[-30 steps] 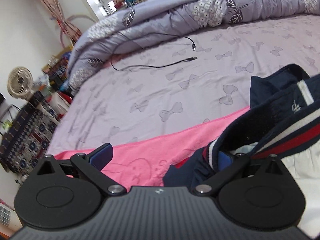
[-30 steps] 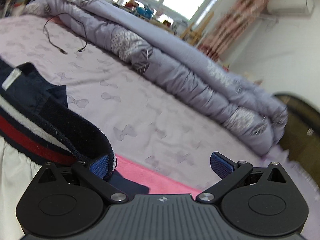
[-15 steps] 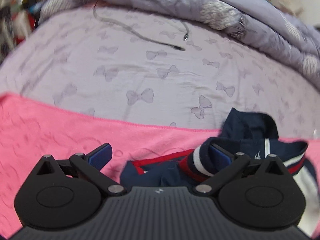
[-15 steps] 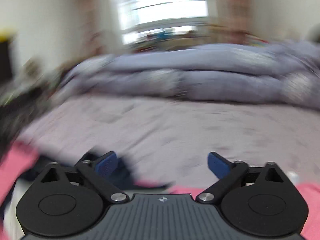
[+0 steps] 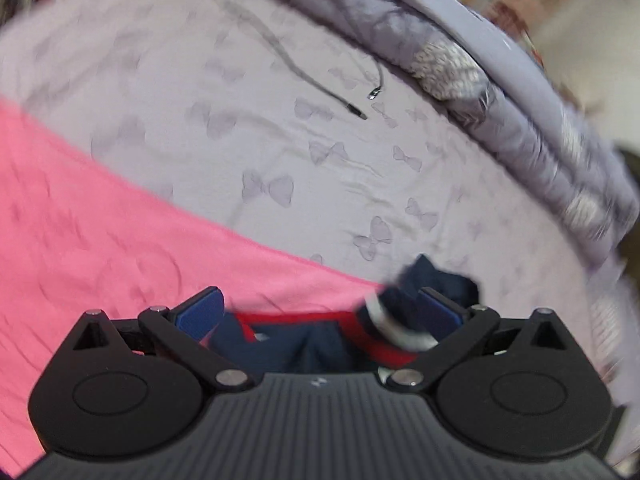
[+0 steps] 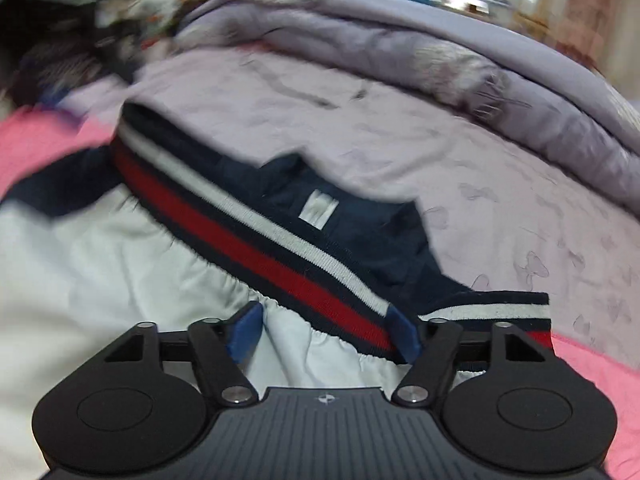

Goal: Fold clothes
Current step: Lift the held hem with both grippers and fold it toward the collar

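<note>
Lilac bed sheet (image 5: 224, 80) with a pale bow print covers the bed, and a rolled grey-lilac duvet (image 6: 440, 52) lies along its far side. On the sheet, a pink towel (image 5: 80, 232) is spread near the cameras, and a thin black cable (image 5: 304, 76) lies farther away. The navy garment (image 6: 352, 232) with a red and white striped band and a white lining rests partly on the towel. The right gripper (image 6: 326, 330) has just been closing its fingers; the striped band and the lining are between them, but a gap shows at the left pad. The left gripper (image 5: 320, 316) has its fingers spread wide, with bunched navy cloth between them, not pinched.
</note>
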Available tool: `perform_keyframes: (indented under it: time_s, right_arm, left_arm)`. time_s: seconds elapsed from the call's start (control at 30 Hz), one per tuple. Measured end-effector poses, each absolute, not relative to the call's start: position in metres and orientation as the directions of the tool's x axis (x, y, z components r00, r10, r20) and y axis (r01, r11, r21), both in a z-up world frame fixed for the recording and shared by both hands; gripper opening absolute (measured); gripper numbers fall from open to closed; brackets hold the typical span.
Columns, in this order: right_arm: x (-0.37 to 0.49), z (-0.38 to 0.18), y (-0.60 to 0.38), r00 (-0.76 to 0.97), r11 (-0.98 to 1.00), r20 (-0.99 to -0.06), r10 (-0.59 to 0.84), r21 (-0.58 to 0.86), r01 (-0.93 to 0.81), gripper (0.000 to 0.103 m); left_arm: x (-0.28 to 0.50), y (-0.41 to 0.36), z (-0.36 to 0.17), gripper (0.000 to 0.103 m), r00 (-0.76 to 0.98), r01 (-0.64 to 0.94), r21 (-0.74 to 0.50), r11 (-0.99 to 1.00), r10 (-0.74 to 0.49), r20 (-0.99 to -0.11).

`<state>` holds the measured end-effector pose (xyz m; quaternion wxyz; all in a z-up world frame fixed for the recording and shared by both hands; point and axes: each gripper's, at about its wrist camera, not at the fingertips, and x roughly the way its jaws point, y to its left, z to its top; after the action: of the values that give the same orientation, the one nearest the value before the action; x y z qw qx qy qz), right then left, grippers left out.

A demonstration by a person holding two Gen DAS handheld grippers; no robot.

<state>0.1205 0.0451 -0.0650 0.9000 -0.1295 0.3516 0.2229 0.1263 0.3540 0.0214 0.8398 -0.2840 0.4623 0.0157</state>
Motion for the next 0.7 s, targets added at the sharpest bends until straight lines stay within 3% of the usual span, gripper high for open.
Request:
perform_keyframes:
  time_s: [0.1,0.2,0.3,0.43,0.7]
  right_arm:
    - [0.135,-0.061,0.048,0.674,0.896,-0.676,0.298,-0.045,-0.442,0.061]
    - [0.144,-0.059,0.044,0.664,0.906,-0.682,0.307,-0.004,-0.423,0.062]
    - [0.145,-0.056,0.033,0.665,0.907,-0.651,0.367,0.092,-0.410,0.065]
    - [0.137,-0.039,0.005,0.674,0.899,-0.608,0.421,0.178,-0.401,0.066]
    - [0.030,-0.011,-0.041,0.699,0.866,-0.564,0.440,0.059,-0.497,0.066]
  left_arm:
    - [0.110,0.340,0.030,0.102,0.611,-0.283,-0.241,0.928,-0.019,-0.792]
    - [0.086,0.307,0.045,0.102,0.689,-0.201,0.073,0.977,0.194,-0.698]
    - [0.061,0.276,0.056,0.103,0.757,-0.090,0.204,0.975,0.200,-0.623]
    - [0.033,0.231,0.049,0.103,0.788,0.015,0.305,0.952,0.177,-0.589]
    - [-0.033,0.182,0.013,0.103,0.846,0.115,0.403,0.908,0.123,-0.519]
